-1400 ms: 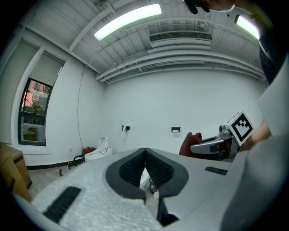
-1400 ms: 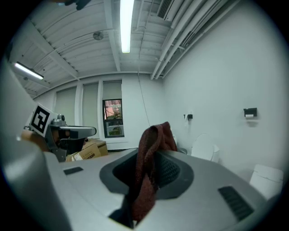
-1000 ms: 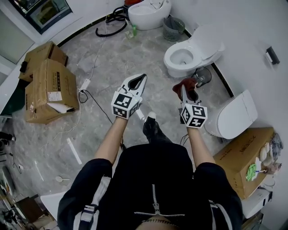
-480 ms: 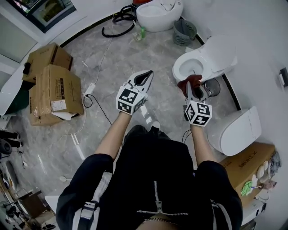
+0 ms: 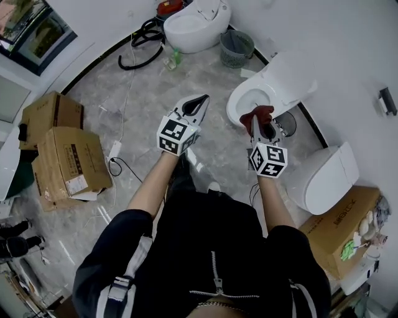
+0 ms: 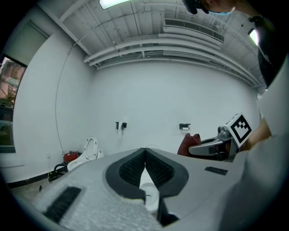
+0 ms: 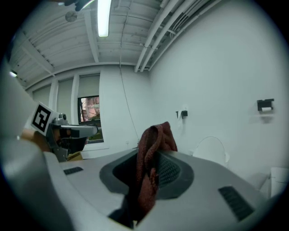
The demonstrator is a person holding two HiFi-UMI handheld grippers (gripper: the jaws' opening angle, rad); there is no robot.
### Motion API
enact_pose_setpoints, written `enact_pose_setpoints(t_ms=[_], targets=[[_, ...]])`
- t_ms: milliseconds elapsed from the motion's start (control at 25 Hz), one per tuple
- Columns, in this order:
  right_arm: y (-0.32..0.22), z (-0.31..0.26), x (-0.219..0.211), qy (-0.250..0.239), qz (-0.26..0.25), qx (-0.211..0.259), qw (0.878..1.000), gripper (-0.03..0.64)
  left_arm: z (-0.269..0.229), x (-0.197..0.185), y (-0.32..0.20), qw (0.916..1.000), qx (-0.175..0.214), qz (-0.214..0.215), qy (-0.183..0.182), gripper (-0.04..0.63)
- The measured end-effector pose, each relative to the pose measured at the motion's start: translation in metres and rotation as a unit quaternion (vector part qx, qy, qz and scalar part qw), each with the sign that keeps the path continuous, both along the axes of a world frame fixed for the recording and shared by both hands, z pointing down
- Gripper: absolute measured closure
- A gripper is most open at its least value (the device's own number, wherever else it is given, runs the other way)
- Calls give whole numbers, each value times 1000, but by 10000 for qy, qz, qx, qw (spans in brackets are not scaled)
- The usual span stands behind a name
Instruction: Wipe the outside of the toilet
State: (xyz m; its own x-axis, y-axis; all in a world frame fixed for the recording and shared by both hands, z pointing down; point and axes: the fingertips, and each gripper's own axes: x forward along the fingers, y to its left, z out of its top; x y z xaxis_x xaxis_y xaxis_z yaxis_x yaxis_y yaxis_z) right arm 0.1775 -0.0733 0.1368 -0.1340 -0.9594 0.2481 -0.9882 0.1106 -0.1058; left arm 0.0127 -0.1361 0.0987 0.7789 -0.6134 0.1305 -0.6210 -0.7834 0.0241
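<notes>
This looks like a bare fit-out or test room, not a home bathroom. An open toilet [image 5: 266,87], a shut toilet [image 5: 323,169] and a third toilet [image 5: 196,18] line one white wall. Cardboard boxes [image 5: 65,160] and a hose [image 5: 146,29] litter the marble floor [image 5: 186,87], under exposed ceiling pipes [image 7: 159,29].

Person in a black short-sleeved top [image 5: 211,233] with a metal zip [image 5: 215,276] down the front and a grey-and-white striped strap [image 5: 119,292] at one shoulder. The left gripper [image 5: 202,99] and right gripper [image 5: 254,122] have pale grey speckled shells and black ribbed pads [image 6: 131,167]. Each carries a white cube [image 5: 176,135] printed with black square markers.
</notes>
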Motion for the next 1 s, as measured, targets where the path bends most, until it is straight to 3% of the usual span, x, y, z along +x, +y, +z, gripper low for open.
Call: enact_pose_setpoints(t_ms=[280, 600, 760, 1000], targets=[[-71, 9, 6, 152, 908, -129, 9957, 531, 24, 29, -103, 9924, -112, 1207, -194, 595], [-91, 29, 18, 150, 2161, -386, 9755, 530, 47, 62, -158, 9675, -270, 2496, -297, 595], [-89, 43, 25, 222, 2415, -463, 9690, 530, 57, 78, -166, 9584, -220, 2829, -317, 595], [-68, 88, 21, 162, 2581, -519, 9646, 530, 96, 81, -155, 9562, -217, 2897, -361, 594]])
